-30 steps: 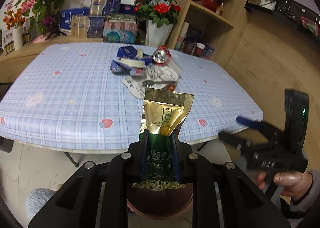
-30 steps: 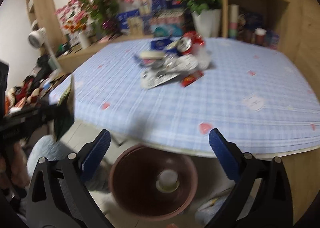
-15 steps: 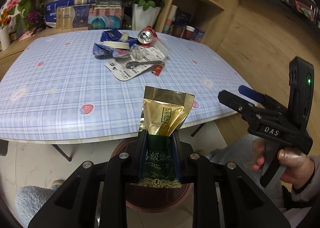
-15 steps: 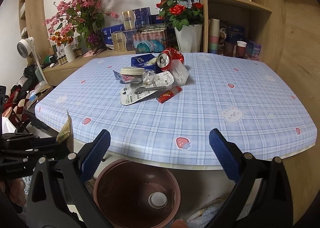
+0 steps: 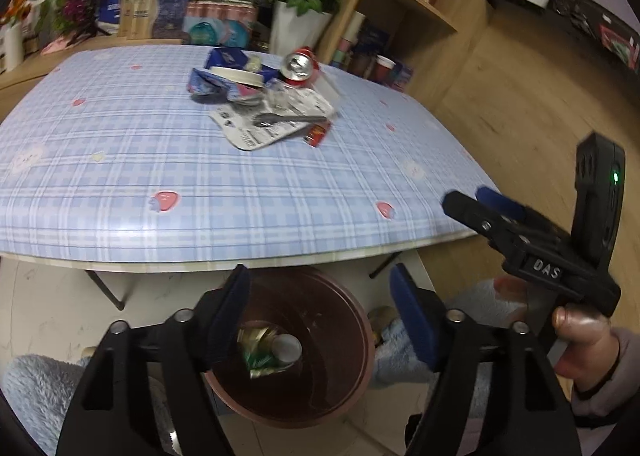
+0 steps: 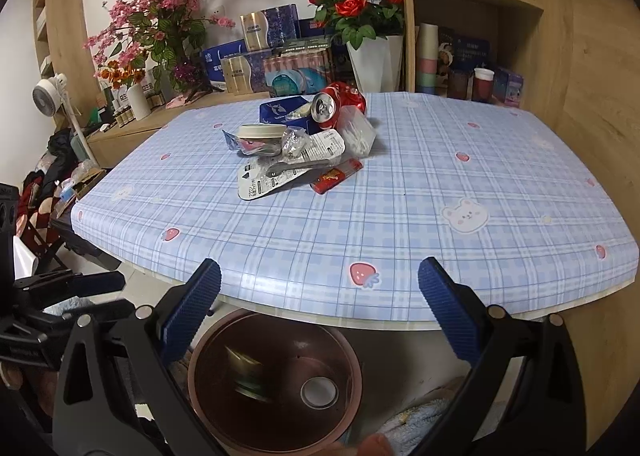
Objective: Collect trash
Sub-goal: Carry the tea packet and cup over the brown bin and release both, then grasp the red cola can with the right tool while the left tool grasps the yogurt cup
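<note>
Currently: table [image 6: 400, 216] with blue plaid cloth fills most of both views. Brown bin [image 5: 352, 384] sits on the floor just below its near edge. Left gripper [image 5: 320, 308] hangs above the bin, jaws opening, nothing between them. Right gripper [image 6: 320, 300] is beside it, jaws spread wide and empty, held by a hand [image 5: 580, 340] seen in the left view. Trash pile [image 6: 296, 144] lies mid-table: red can [image 6: 340, 104], printed wrapper [image 6: 280, 172], red packet [image 6: 336, 176]. Gold-green pouch [image 5: 258, 352] lies inside the bin, next to a small white cap [image 5: 286, 348] at the bottom.
</note>
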The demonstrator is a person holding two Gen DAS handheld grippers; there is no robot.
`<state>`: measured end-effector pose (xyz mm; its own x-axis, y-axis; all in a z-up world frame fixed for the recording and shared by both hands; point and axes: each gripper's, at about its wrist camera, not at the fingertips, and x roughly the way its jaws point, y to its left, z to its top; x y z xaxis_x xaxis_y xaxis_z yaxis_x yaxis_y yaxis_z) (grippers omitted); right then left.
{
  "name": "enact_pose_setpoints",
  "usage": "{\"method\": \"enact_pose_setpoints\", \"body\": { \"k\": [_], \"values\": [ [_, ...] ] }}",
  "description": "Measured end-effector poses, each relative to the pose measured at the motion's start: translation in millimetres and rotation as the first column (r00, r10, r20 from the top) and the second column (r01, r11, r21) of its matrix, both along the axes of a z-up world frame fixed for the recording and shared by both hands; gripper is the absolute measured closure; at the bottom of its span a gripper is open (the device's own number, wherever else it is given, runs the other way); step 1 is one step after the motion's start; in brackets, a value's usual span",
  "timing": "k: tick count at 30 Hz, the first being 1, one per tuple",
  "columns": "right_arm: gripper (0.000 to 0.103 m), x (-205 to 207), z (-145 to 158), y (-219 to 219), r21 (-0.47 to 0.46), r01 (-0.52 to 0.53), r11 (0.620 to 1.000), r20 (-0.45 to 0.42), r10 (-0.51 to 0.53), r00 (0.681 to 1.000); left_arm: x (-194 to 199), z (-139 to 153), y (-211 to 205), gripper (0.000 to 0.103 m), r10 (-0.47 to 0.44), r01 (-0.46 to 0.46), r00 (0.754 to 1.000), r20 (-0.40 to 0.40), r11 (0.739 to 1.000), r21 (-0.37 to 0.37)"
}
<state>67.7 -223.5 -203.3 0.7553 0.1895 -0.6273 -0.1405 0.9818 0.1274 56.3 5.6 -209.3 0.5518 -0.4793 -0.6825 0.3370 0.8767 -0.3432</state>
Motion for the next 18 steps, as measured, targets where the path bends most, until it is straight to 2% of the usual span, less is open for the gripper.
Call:
{"method": "enact_pose_setpoints", "body": {
  "k": [6, 13, 18],
  "values": [
    [0.006, 1.9, -4.0, -7.5, 0.048, 0.036, 0.998, 0.002, -0.036, 0.999, 8.0, -2.5, 22.6, 0.023, 0.097, -0.097, 0.995, -0.03, 0.995, -0.026],
    [0.006, 13.4, -12.2, -12.0, 0.063, 0.044, 0.997, -0.048, -0.041, 0.998, 18.2, -4.4, 41.9, 0.023, 0.179, -0.179, 0.983, -0.048, 0.984, 0.0],
    [0.006, 21.9, -17.7, -14.3, 0.072, 0.035, 0.997, -0.08, -0.029, 0.996, 28.2, 0.9, 48.4, 0.023, 0.202, -0.201, 0.979, -0.021, 0.979, 0.041]
  ]
}}
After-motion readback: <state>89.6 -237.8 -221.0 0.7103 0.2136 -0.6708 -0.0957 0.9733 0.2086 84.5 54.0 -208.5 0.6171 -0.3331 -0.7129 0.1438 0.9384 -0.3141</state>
